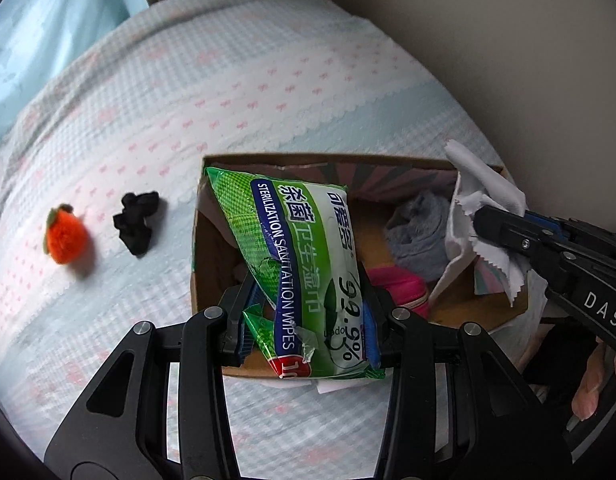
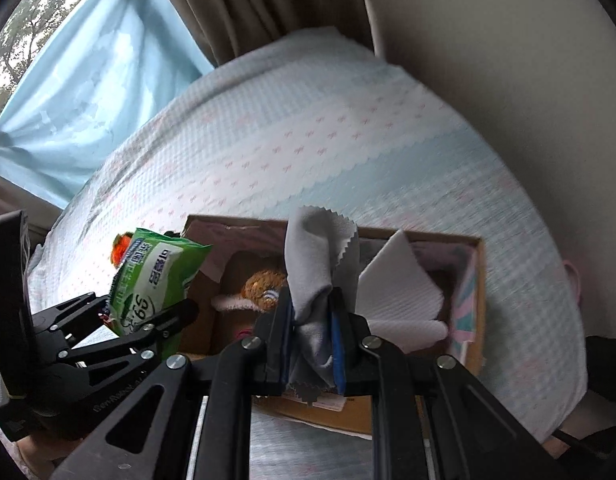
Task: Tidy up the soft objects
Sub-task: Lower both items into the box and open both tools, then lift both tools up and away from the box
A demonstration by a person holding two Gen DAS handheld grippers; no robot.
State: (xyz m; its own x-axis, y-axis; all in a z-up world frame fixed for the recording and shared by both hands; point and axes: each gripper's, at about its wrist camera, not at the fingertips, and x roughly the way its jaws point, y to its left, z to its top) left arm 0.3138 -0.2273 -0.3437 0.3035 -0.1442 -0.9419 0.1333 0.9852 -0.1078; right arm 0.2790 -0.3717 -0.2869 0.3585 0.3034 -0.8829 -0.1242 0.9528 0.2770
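Gripping a grey cloth (image 2: 312,276) in the right claw (image 2: 311,344), its pinked edges sticking up above the open cardboard box (image 2: 480,304) sitting on the bed (image 2: 308,140). Clamping a green wipes pack (image 2: 156,280) in the left claw (image 2: 148,316), just beside the box's left wall. Showing a white cloth (image 2: 399,292) and a brown plush toy (image 2: 264,286) lying inside the box.

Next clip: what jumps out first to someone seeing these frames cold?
The green pack of sanitation wipes, clamped in the left gripper over the cardboard box on the bed. Beside it, the right gripper pinches a grey pinked-edge cloth above the same box. Left of the box, an orange plush fruit and a black fabric piece lie on the bedspread.
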